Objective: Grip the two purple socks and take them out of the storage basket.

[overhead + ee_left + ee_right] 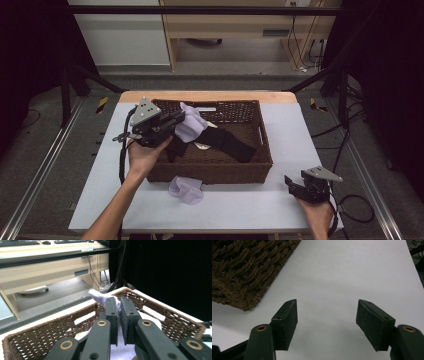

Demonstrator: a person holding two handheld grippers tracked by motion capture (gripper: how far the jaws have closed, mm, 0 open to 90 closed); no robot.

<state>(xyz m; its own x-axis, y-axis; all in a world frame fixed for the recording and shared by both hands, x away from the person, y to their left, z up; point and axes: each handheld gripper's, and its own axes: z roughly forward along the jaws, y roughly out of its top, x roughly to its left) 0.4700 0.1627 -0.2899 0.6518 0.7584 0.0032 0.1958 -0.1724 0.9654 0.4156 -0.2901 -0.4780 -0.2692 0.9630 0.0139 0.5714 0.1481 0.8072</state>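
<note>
Jaws of the left gripper [176, 121] clenched on pale sock [190, 125], toe pointing up; right gripper [295, 186] released

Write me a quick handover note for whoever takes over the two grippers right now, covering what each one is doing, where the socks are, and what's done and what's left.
Left gripper: shut on a pale lilac sock, held up over the left part of the wicker basket.
Right gripper: open and holding nothing, resting over the white table top by the basket's near right corner.
Black sock: lying inside the basket, across its middle.
Second lilac sock: on the table just in front of the basket's near wall, already out by the look of it.
Probably left: set the held sock beside that one, then lift out the black sock.
</note>
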